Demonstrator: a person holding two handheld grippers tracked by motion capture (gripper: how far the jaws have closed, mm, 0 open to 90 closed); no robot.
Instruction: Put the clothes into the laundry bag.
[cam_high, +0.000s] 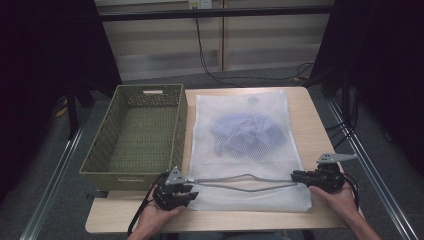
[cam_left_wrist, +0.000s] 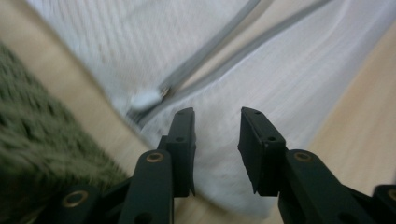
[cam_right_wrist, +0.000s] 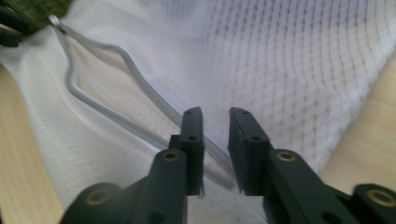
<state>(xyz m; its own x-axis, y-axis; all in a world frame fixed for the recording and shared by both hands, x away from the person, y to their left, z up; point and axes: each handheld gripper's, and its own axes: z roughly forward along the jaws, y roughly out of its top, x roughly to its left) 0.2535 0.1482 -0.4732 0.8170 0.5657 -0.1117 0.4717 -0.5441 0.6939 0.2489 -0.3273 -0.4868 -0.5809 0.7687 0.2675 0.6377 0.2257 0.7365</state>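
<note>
At the frame's bottom, both the left gripper (cam_high: 186, 191) and right gripper (cam_high: 298, 176) stand part-open, holding nothing, flanking the mesh bag's (cam_high: 240, 150) unzipped mouth.

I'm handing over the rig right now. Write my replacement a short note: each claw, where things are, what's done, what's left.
Left claw: open at the near-left corner of the white mesh laundry bag, beside the white zipper pull; nothing between its jaws.
Right claw: open over the right end of the grey zipper, gripping nothing.
The bag lies flat on the light wooden table with a bluish crumpled garment inside.
The olive woven basket stands left of the bag, with nothing in it.
Done: garment is in the bag.
Left: zipper gapes along the near edge, so probably close it; perhaps then move the bag into the basket.
</note>
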